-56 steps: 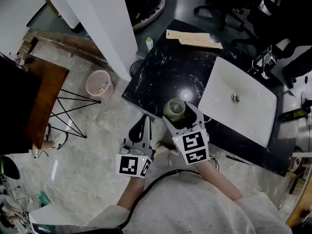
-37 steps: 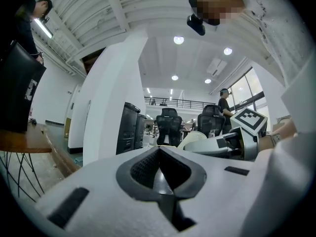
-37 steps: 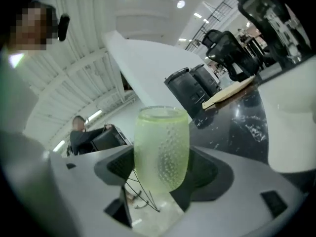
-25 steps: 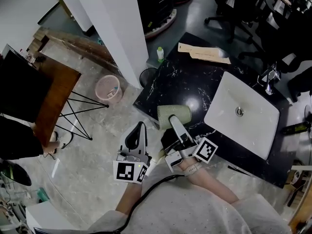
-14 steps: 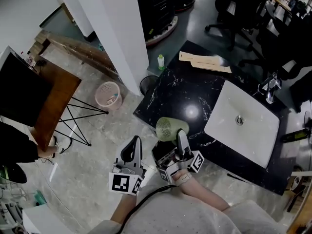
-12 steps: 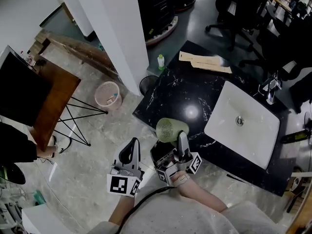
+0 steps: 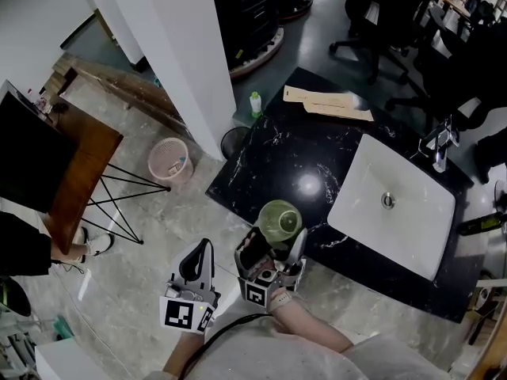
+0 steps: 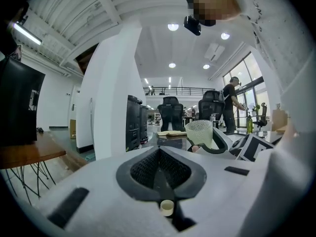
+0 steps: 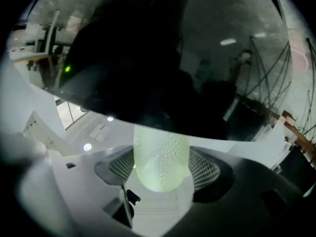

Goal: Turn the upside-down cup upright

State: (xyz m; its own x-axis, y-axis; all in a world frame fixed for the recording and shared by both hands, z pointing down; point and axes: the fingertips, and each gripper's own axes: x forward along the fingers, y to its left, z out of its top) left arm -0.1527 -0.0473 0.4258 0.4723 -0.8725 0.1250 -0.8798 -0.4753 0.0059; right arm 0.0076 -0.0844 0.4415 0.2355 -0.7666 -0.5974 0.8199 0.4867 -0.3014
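Note:
The pale green dimpled cup (image 7: 279, 222) is held with its mouth up over the near edge of the black counter (image 7: 293, 149). My right gripper (image 7: 275, 241) is shut on its sides, one finger on each side. In the right gripper view the cup (image 9: 161, 157) fills the gap between the meshed pads (image 9: 207, 169) of the right gripper (image 9: 160, 171). The left gripper view shows the same cup (image 8: 201, 132) upright off to the right. My left gripper (image 7: 201, 252) hangs over the floor left of the counter, its jaws (image 8: 159, 157) shut on nothing.
A white sink (image 7: 396, 204) with a faucet (image 7: 440, 145) takes up the counter's right side. Tan flat pieces (image 7: 325, 103) lie at its far end. On the floor stand a green bottle (image 7: 254, 104) and a pink basket (image 7: 169, 160), beside a white pillar (image 7: 158, 46) and a wooden table (image 7: 71, 172).
The right gripper has rolled over, and the cup has gone from lying on its side to mouth up. Both grippers have drifted nearer to me and lower.

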